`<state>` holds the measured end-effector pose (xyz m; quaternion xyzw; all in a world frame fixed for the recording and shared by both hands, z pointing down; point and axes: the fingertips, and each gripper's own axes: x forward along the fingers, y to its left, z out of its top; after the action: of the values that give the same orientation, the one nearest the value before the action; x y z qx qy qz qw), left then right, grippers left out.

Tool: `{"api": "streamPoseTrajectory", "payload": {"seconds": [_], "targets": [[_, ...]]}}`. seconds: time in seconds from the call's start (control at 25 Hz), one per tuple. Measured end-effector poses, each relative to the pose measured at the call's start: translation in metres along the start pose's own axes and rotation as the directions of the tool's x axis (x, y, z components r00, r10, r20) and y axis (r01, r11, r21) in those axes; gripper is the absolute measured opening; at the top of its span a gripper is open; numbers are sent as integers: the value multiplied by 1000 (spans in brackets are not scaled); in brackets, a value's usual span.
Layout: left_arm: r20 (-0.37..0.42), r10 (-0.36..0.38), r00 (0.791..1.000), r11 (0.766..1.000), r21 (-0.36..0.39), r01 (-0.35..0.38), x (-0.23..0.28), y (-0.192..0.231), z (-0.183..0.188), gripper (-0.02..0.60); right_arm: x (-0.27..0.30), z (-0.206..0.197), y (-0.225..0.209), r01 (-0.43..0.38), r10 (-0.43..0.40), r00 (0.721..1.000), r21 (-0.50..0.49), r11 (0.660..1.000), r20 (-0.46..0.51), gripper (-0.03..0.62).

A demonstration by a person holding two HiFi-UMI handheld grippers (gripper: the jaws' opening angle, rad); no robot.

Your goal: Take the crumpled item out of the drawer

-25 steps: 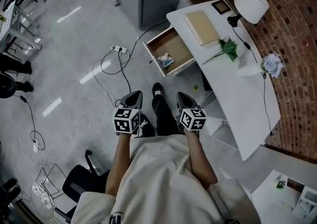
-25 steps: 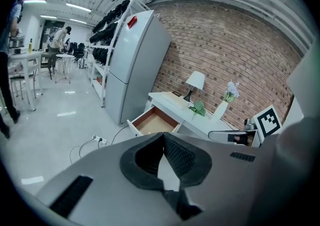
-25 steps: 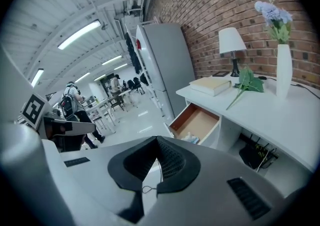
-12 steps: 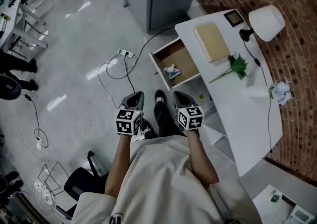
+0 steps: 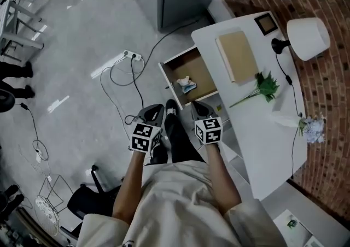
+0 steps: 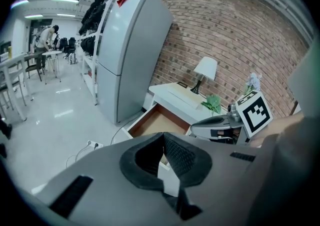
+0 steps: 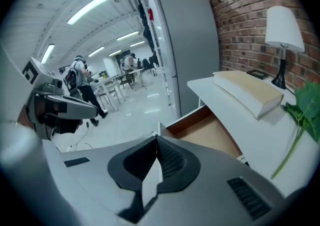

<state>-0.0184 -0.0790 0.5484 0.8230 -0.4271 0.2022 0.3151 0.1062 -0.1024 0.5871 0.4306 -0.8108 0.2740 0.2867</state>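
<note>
Wad [image 5: 185, 83] pale, crumpled, inside open drawer [image 5: 202, 70]; left tool [image 5: 155, 110], right tool [image 5: 196, 107] closed, empty.

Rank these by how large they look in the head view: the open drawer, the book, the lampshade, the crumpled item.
1. open drawer
2. book and lampshade: they look about alike, so they are not ranked; the lampshade stands higher, nearer the camera.
3. crumpled item, clearly smallest.

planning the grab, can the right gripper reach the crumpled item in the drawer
Probably yes: drawer open, crumpled item uncovered, nothing blocking the right gripper; its jaws are shut.
</note>
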Motion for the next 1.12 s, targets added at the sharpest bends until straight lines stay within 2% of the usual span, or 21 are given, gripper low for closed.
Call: {"api": "streamPoseTrajectory", "payload": {"seconds": [0.24,0.48,0.72,1.0,1.12], "targets": [[-24,-15,1000,999,-32,14,47,17,-17,17,46,-12,-32,-4,-16,995,-190,982,-103,26],[-44,-10,999,996,-85,6,83,35,-47,17,96,-29,-52,-34,8,988,-168,985,-151,26],[-61,-13,998,996,-90,7,115,51,-63,17,142,-56,-68,-61,-4,972,-268,961,-236,28],[-79,-38,996,997,-72,33,158,56,-69,17,177,-87,-91,-89,-27,947,-342,935,-319,31],[-85,-48,995,997,-68,42,174,57,-71,17,193,-98,-99,-121,-29,934,-391,912,-356,49]]}}
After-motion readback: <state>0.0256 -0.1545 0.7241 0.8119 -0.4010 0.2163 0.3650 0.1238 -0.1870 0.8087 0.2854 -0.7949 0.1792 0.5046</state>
